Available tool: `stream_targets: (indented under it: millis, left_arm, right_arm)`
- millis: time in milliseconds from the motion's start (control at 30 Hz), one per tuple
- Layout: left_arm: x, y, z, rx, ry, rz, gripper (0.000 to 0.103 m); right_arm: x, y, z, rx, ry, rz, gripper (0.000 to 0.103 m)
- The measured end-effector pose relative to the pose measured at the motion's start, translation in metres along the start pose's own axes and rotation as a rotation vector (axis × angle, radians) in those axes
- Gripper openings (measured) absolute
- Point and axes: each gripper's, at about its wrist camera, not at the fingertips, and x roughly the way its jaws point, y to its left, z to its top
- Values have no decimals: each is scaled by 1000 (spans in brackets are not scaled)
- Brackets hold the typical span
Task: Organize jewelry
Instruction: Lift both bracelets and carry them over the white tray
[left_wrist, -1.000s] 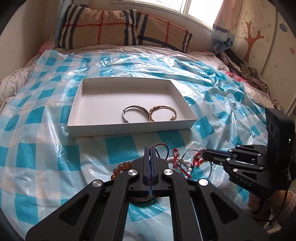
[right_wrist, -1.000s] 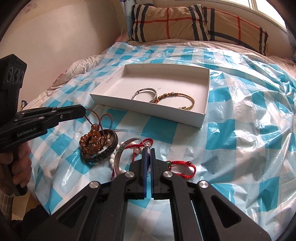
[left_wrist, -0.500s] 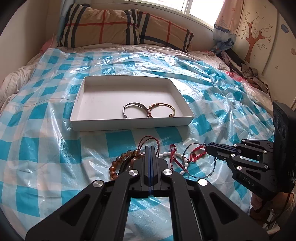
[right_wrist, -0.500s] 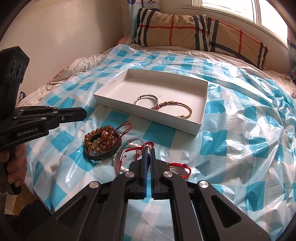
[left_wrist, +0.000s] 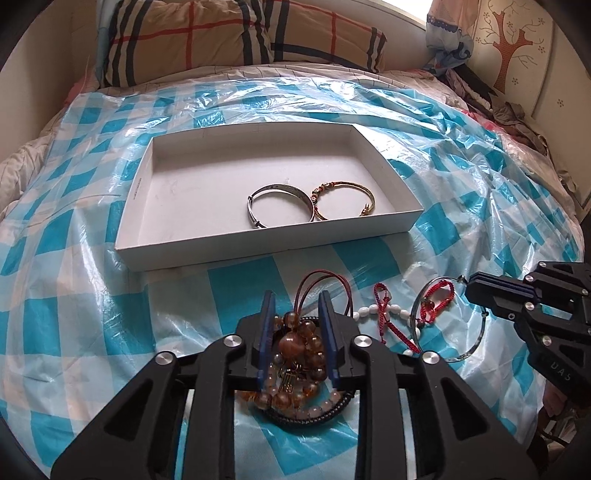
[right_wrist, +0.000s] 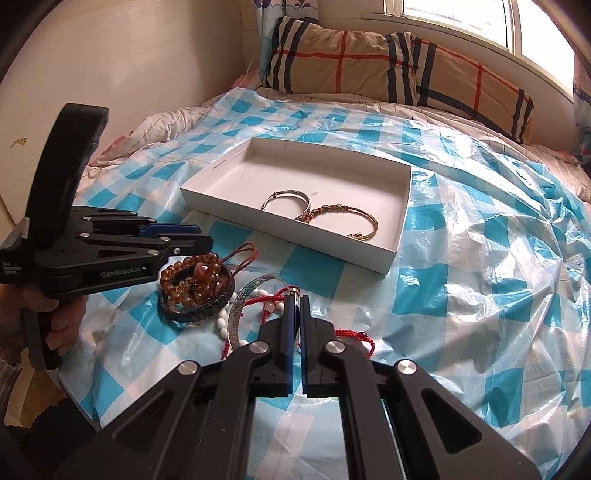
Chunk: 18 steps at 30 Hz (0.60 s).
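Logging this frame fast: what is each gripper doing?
Left gripper: open around the amber bead bracelet.
Right gripper: nearly shut, holding nothing visible.

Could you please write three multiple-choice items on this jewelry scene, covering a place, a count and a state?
1. Where does the silver bangle lie?
A. In the white box
B. On the pillow
C. In the right claw

2. How many bangles are in the box?
A. One
B. Two
C. Four

3. How is the left claw set?
A. Shut tight
B. Out of view
C. Open around the amber bead bracelet

Answers: 1 A, it rests on the box floor beside the gold bangle; 2 B, only those two; 3 C, its fingers stand apart with beads between.
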Motion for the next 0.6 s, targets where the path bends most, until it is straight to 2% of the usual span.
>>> stream_targets:
  millis: [33, 67, 300, 333, 367, 433, 533, 600]
  left_arm:
    - [5, -1, 2, 10, 3, 5, 43]
    - [10, -2, 4, 19, 3, 12, 49]
    - [36, -10, 5, 42, 45, 8, 50]
    - [36, -11, 4, 41, 42, 7, 46]
    - [36, -11, 3, 38, 42, 6, 33]
    - [36, -10, 4, 29, 47, 12, 14]
    - [32, -10, 2, 32, 43, 23, 3]
    - [27, -10, 2, 28, 35, 22, 2]
  right_arm:
    - [1, 0, 0, -2, 0, 0, 4]
    - [1, 0, 0, -4, -1, 0, 4]
    - [2, 2, 3, -23, -8, -8, 4]
    - [2, 2, 3, -24, -9, -8, 4]
    - [2, 2, 3, -24, -9, -7, 4]
    - [2, 3, 2, -24, -10, -8, 4]
    - [0, 3, 2, -26, -13, -10, 4]
    - [-1, 3, 3, -26, -16, -12, 4]
